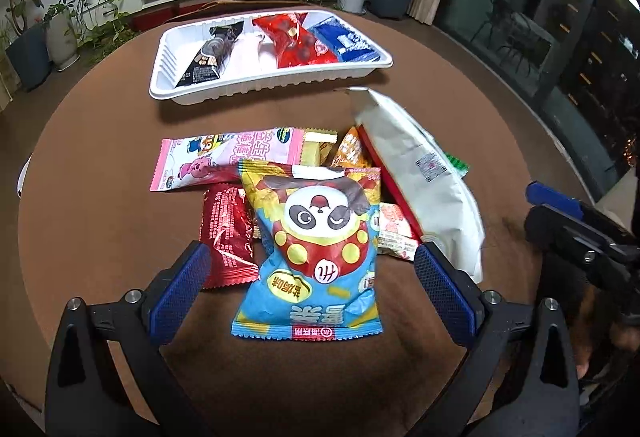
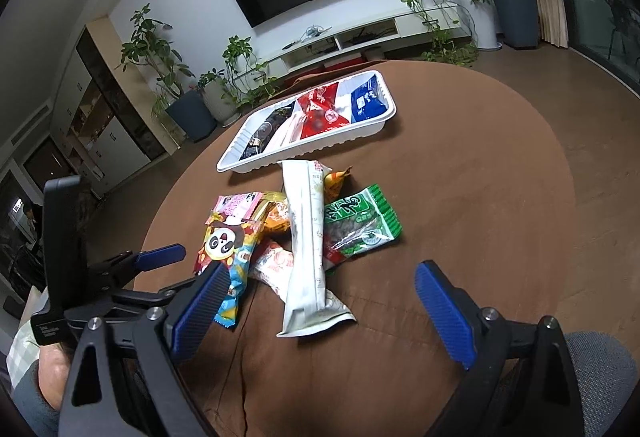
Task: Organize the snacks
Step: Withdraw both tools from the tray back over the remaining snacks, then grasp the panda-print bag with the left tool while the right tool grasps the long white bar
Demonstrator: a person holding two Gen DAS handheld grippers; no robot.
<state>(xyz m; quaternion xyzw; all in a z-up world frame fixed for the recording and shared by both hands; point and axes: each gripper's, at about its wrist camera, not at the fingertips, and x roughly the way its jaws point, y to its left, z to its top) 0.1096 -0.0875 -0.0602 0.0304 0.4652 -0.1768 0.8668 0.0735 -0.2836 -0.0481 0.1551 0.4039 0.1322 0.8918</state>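
While both jaws gape, the left hand-held gripper (image 1: 312, 277) straddles the panda snack bag (image 1: 316, 249); the right hand-held gripper (image 2: 320, 301) hovers.

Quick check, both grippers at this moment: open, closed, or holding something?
Left gripper: open, holding nothing, jaws either side of the panda snack packet.
Right gripper: open, holding nothing.

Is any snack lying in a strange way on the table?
Yes. The long white packet leans tilted across the loose pile rather than lying flat, covering a green packet's edge. Nothing looks spilled or torn.
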